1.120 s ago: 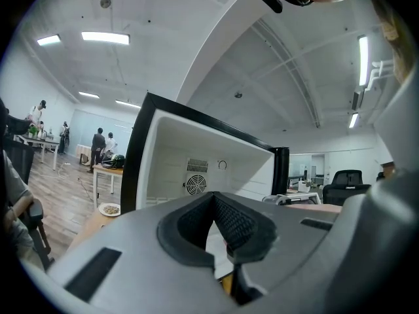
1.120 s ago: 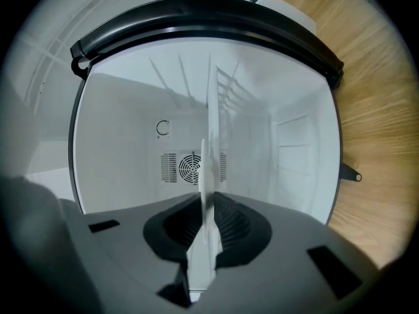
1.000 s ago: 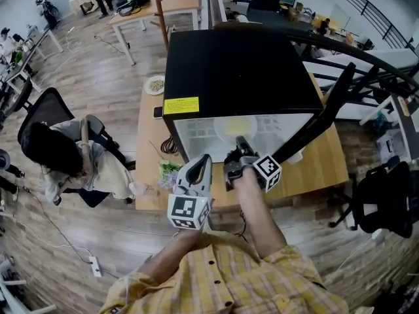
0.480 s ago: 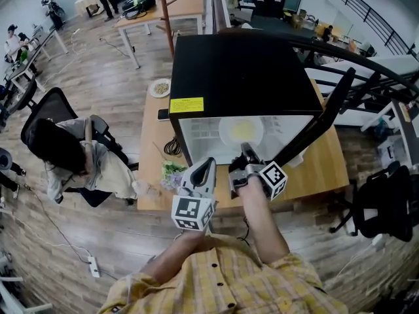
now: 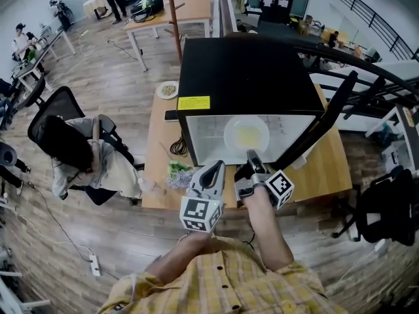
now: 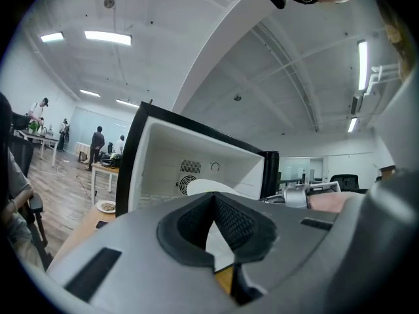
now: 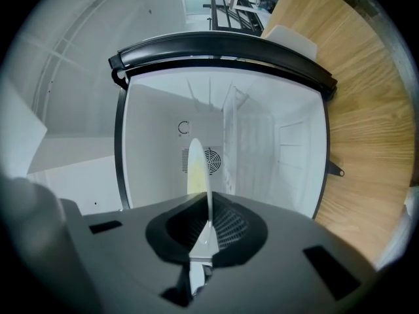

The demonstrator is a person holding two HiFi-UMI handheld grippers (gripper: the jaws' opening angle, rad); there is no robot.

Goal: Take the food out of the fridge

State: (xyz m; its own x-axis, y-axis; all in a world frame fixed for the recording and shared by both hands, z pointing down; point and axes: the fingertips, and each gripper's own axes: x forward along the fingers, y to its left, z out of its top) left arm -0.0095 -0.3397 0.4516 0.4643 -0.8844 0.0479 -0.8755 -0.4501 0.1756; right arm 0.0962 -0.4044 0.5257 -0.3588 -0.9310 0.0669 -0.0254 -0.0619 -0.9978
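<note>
A black mini fridge (image 5: 242, 64) stands on a wooden table (image 5: 327, 169) with its door (image 5: 321, 120) swung open to the right. A white plate (image 5: 247, 136) with pale yellow food sits at the front of the white interior. My right gripper (image 5: 252, 159) is shut on the plate's near rim; in the right gripper view the plate (image 7: 196, 169) stands edge-on between the pads of the right gripper (image 7: 208, 224). My left gripper (image 5: 213, 172) hangs just left of it, in front of the fridge, jaws together on nothing. From the left gripper (image 6: 213, 198) the plate (image 6: 206, 187) shows inside the fridge.
A person sits in an office chair (image 5: 72, 149) left of the table. A small dish (image 5: 168, 89), a phone (image 5: 171, 115), a coiled cable (image 5: 178, 147) and green leaves (image 5: 173, 170) lie on the table beside the fridge. Another black chair (image 5: 386, 208) stands at the right.
The right gripper has closed on the plate's rim and drawn it toward the fridge's front, slightly upward. The left gripper has stayed where it was.
</note>
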